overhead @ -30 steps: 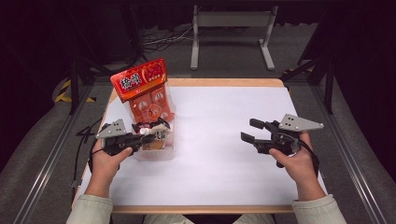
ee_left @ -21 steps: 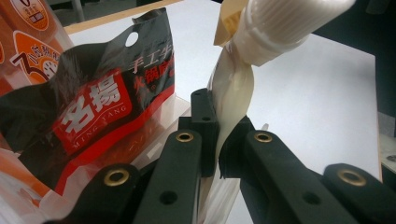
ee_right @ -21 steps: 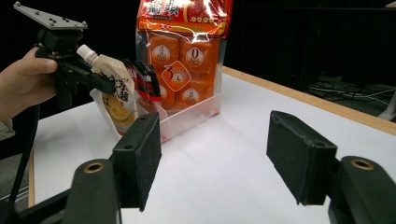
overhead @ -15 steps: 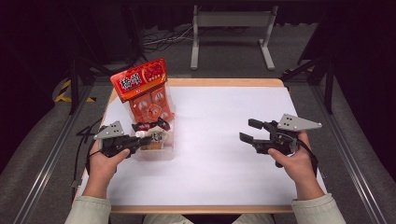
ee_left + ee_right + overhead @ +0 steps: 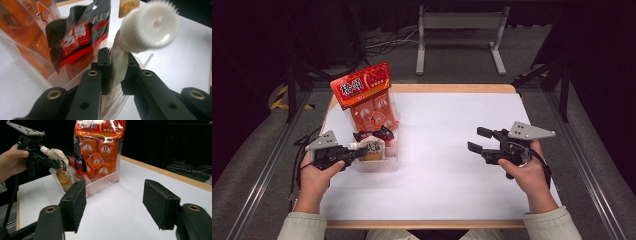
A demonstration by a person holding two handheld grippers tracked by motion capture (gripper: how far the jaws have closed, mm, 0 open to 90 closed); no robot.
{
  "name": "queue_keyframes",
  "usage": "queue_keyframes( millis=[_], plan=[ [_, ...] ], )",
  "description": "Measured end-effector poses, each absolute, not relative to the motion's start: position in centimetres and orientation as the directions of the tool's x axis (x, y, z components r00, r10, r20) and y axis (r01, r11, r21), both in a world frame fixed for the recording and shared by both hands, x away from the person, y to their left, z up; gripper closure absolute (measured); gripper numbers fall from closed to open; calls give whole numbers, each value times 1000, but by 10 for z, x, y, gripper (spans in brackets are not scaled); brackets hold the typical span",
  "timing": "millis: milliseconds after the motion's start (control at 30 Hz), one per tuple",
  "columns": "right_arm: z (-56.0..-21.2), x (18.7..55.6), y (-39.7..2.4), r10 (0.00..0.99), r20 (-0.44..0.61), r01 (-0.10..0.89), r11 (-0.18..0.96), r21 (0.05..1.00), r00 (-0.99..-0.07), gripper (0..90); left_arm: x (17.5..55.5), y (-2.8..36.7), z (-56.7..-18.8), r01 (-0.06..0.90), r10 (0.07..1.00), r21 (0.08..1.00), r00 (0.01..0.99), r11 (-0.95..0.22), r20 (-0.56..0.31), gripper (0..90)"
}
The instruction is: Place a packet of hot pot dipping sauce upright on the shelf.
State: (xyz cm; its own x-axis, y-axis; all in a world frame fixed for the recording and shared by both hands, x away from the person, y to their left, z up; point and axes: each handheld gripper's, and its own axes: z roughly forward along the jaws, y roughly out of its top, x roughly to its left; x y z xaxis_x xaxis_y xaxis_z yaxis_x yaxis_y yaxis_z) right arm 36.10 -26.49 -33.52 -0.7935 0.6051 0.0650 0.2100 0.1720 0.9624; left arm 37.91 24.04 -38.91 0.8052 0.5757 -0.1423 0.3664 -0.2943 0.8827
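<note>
1. Left gripper (image 5: 357, 152) sits near the left edge of the white table (image 5: 452, 190), at the clear plastic bin (image 5: 377, 162). Its jaws are closed tight on the top of a spouted pouch (image 5: 373, 148), pinching the foil just below the white screw cap (image 5: 150, 26).
2. In the left gripper view the pouch neck is clamped between the two black pads (image 5: 103, 67), with the cap sticking out past them, blurred.
3. The pouch stands in the near end of the bin, upright with a slight tilt. Cannot tell whether its bottom rests on the bin floor or is lifted off it.
4. Same bin also holds a small black-and-red sachet (image 5: 374, 134) right behind the pouch and a tall orange snack bag (image 5: 367, 100) at the far end, leaning toward the table's far-left corner.
5. Right gripper (image 5: 479, 140) is over the right half of the table, well apart from the bin. Jaws wide open, nothing between them, aimed toward the bin in the right gripper view.
6. Step in hand, as judged: the pouch is grasped at the bin, either being drawn out or being set in; the frames don't settle which.
7. Next move, if it's a pick: lift straight up so the pouch clears the bin wall and doesn't drag the sachet along, then carry it to open table.
8. Risk: the grip is on thin foil near the cap, so the pouch may swing or slip.
</note>
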Motion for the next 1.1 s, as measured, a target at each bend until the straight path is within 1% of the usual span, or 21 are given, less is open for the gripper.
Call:
queue_keyframes(
  millis=[33,67,100,133,167,233,267,333,400,467,533,600,667,833,1000,1100],
  plan=[
    [-335,361,-265,605,65,210,172,962,-794,358,379,240,-387,358,573,885,809,-297,-135,791],
    [-335,361,-265,606,66,210,170,963,-793,358,377,240,-384,358,578,884,806,-300,-130,737],
    [-335,361,-266,608,65,210,170,963,-792,355,374,240,-379,353,592,885,798,-305,-114,663],
    [-335,360,-267,608,63,209,171,963,-791,353,372,240,-377,357,599,885,792,-299,-118,544],
    [-335,360,-267,612,64,209,168,964,-788,352,369,241,-374,351,607,886,788,-302,-105,483],
    [-334,359,-269,611,66,209,166,964,-789,352,366,241,-370,358,607,883,787,-305,-109,417],
    [-334,359,-270,614,63,208,167,964,-787,353,360,243,-361,339,613,881,786,-329,-73,417],
    [-333,357,-273,621,56,201,167,965,-782,350,351,244,-349,327,626,879,778,-346,-44,325],
    [-333,355,-276,627,53,201,167,965,-777,347,343,247,-344,305,645,885,764,-350,-8,232],
    [-333,352,-282,637,46,202,174,964,-770,346,336,252,-342,305,679,887,734,-347,13,119],
    [-335,348,-287,649,41,203,176,963,-760,344,330,259,-343,314,709,886,705,-342,24,89],
    [-337,343,-296,667,34,202,176,964,-744,342,326,268,-346,322,722,896,692,-306,-2,64],
    [-339,339,-304,680,38,206,169,964,-733,338,323,273,-350,337,724,899,689,-281,-31,64],
    [-348,328,-320,706,45,213,151,965,-707,316,318,282,-359,350,739,894,672,-278,-33,59],
    [-360,320,-334,736,44,222,146,964,-676,295,316,288,-374,373,755,897,652,-236,-72,56],
    [-370,318,-340,753,43,231,146,962,-656,285,318,289,-386,405,759,887,643,-221,-104,52]
  ],
)
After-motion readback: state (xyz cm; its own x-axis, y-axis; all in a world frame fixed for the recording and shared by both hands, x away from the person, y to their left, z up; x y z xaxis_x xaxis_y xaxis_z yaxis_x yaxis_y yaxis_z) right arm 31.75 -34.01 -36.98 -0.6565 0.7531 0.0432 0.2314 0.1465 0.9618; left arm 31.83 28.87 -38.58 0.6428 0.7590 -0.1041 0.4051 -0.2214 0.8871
